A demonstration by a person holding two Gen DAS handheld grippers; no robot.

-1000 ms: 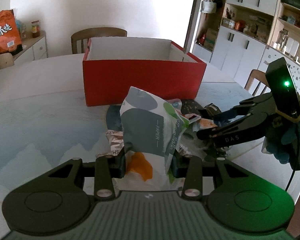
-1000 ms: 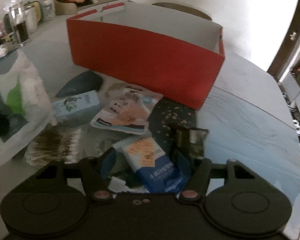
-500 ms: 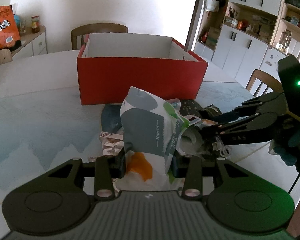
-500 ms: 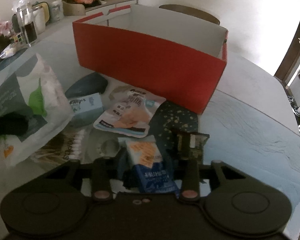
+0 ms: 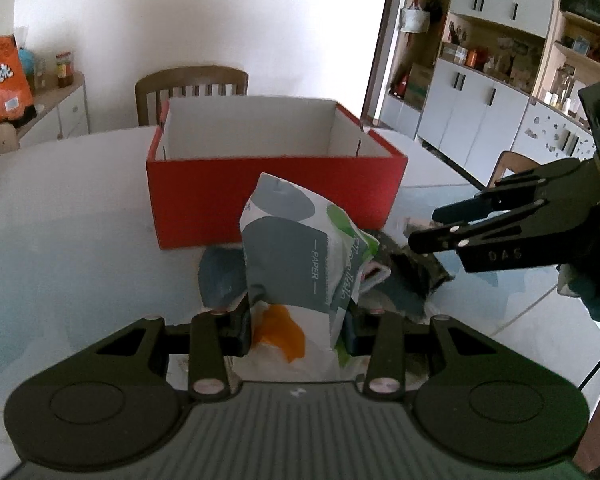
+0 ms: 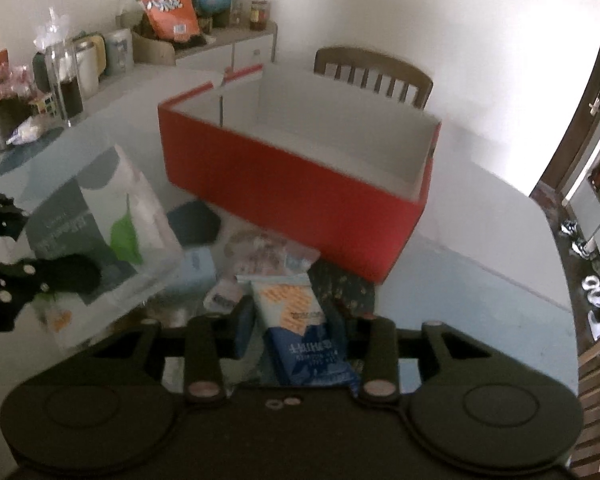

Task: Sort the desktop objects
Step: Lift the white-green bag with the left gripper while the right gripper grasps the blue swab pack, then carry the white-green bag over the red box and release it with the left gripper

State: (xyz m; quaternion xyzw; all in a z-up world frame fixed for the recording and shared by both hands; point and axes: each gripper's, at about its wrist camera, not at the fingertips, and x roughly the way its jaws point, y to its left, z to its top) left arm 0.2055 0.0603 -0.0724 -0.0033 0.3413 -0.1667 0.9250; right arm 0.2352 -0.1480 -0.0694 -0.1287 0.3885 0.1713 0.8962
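Holding the soft tissue pack (image 5: 296, 264) in your left gripper (image 5: 296, 328) and the light, crinkly snack packet (image 6: 300, 320) in your right gripper (image 6: 296, 328), both just before the red box (image 5: 276, 196), keep clamping their lower ends.

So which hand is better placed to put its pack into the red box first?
Probably the right. Its tool grips the small blue snack pack, and the red box stands open just ahead. The left tool holds the bulkier paper pack.

Glossy plastic tissue pack (image 5: 296, 256); matt red cardboard box (image 5: 268, 196); glossy glass-like tabletop (image 5: 72, 264); wooden chair (image 5: 192, 84).
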